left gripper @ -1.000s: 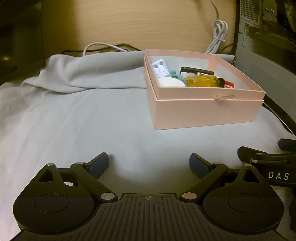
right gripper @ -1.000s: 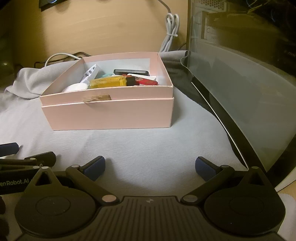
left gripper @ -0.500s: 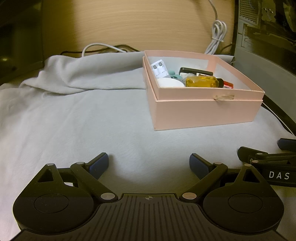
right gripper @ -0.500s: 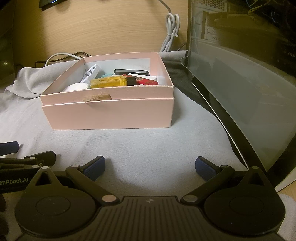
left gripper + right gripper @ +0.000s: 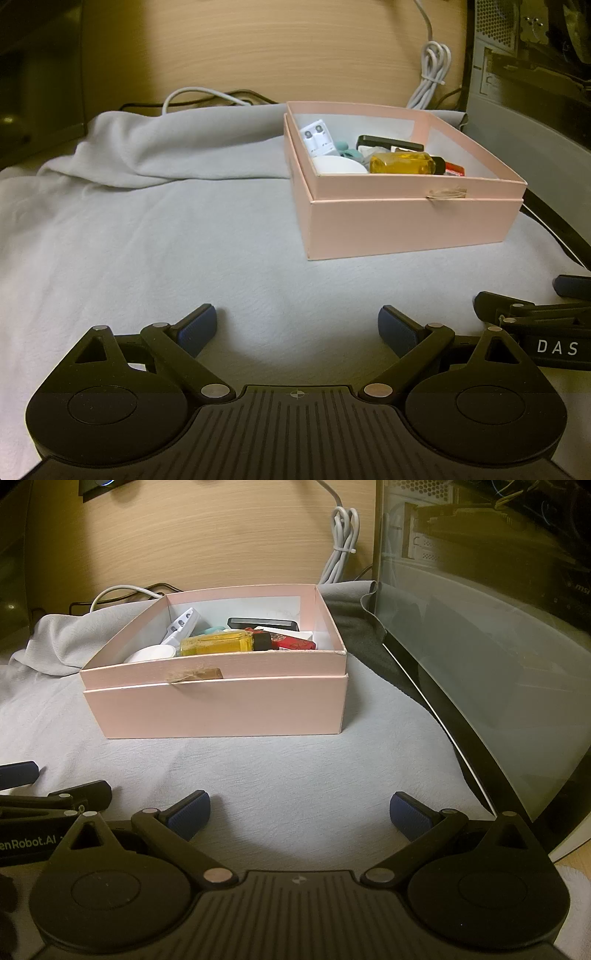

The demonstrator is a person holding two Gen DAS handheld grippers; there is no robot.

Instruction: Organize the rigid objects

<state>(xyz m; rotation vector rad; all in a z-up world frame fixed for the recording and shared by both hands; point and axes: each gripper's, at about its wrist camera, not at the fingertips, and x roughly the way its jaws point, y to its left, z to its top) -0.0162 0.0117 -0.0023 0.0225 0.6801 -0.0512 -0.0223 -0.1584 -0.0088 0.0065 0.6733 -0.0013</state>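
Left wrist view: we see the grey cloth (image 5: 147, 236) covering the surface, with the pink box (image 5: 406, 225) sitting on it ahead and to the right of our left gripper (image 5: 297, 325), well apart. Left gripper is spread wide, empty. In the right wrist view the same box (image 5: 221, 709) lies straight ahead, slightly left of our right gripper (image 5: 299, 812), also spread wide, nothing held. The two grippers sit side by side. Inside the box: amber bottle (image 5: 216, 643) lying flat, black flat device (image 5: 263, 623) behind it, white charger (image 5: 317, 142), red item (image 5: 293, 642).
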